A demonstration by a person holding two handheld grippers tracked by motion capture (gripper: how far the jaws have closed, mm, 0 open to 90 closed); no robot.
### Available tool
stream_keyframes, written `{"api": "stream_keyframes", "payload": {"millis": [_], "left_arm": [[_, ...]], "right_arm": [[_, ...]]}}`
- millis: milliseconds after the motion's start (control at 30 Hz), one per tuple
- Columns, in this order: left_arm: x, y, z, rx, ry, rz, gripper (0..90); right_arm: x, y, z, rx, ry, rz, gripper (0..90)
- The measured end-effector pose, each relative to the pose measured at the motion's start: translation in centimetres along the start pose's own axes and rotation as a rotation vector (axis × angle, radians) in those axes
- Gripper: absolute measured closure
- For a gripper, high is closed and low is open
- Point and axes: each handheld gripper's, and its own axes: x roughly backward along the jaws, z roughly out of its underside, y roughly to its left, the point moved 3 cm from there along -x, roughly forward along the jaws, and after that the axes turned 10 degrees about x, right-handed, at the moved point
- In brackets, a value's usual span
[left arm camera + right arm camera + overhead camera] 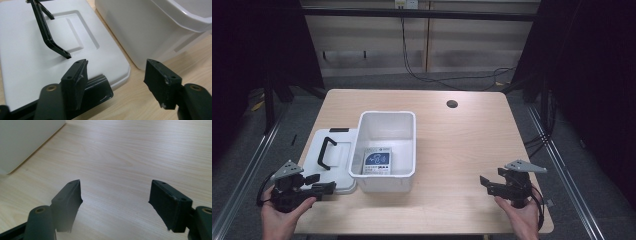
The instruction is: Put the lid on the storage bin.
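A white plastic bin (388,150) stands in the middle of the table, and a blue-and-white packet (377,161) lies flat on its floor. The bin's white lid (332,162), with a black handle (326,149) raised, lies flat just left of it. My left gripper (326,183) hovers at the lid's near corner, jaws open with nothing between them; in the left gripper view the lid (37,50) and the bin's wall (140,30) lie ahead of the open gripper (116,75). My right gripper (486,184) is held at the table's near right, open and empty (115,195), over bare wood.
The light wooden table (462,145) has a round cable hole (452,104) near its far right. Black cables (452,77) trail over the floor behind the table. Metal rails run along both sides.
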Motion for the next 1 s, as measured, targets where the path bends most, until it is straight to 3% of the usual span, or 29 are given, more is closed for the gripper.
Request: {"api": "stream_keyframes", "payload": {"millis": [167, 233, 400, 433, 467, 500, 600, 633, 667, 733, 767, 867, 933, 1000], "left_arm": [[-0.1, 0.0, 0.1, 0.019, -0.003, -0.026, 34.4], [-0.2, -0.1, 0.1, 0.027, 0.001, -0.035, 34.4], [-0.2, -0.1, 0.0, 0.044, -0.013, -0.047, 37.1], [0.0, 0.0, -0.3, 0.086, -0.022, -0.029, 40.8], [0.0, 0.0, -0.3, 0.086, -0.022, -0.029, 42.0], [0.2, 0.1, -0.6, 0.118, -0.033, 0.001, 46.1], [0.2, 0.1, -0.9, 0.144, -0.031, 0.029, 47.4], [0.4, 0.0, -1.1, 0.182, -0.01, 0.093, 48.7], [0.5, -0.2, -1.3, 0.196, -0.005, 0.117, 48.8], [0.4, -0.3, -1.4, 0.184, 0.005, 0.108, 50.3], [0.4, -0.3, -1.6, 0.163, 0.015, 0.067, 50.5], [0.5, -0.2, -2.0, 0.169, 0.023, 0.08, 49.7], [1.0, 0.2, -2.6, 0.155, 0.013, 0.044, 46.9], [1.1, 0.4, -2.9, 0.167, 0.017, 0.047, 46.7]], "right_arm": [[0.2, 0.5, 0.0, 0.041, -0.017, -0.005, 30.4], [0.6, 1.0, -0.1, 0.071, -0.066, 0.024, 29.9], [0.8, 1.3, -0.1, 0.066, -0.088, 0.001, 32.3], [1.1, 1.6, -0.1, 0.053, -0.123, 0.018, 33.9], [1.1, 1.6, -0.1, 0.053, -0.123, 0.018, 33.9], [1.5, 1.9, -0.1, 0.013, -0.165, 0.115, 25.3], [1.6, 2.1, -0.2, 0.009, -0.173, 0.092, 29.3], [1.6, 2.2, -0.2, 0.025, -0.162, 0.095, 28.8], [1.6, 2.2, -0.2, 0.024, -0.158, 0.09, 28.8], [1.5, 2.3, -0.3, 0.024, -0.153, 0.086, 29.4], [1.4, 2.3, -0.2, 0.018, -0.145, 0.079, 29.4], [1.4, 2.3, -0.2, 0.005, -0.137, 0.066, 29.2], [1.4, 2.3, -0.2, 0.013, -0.133, 0.065, 28.6], [1.4, 2.3, -0.2, 0.012, -0.131, 0.064, 28.2]]}}
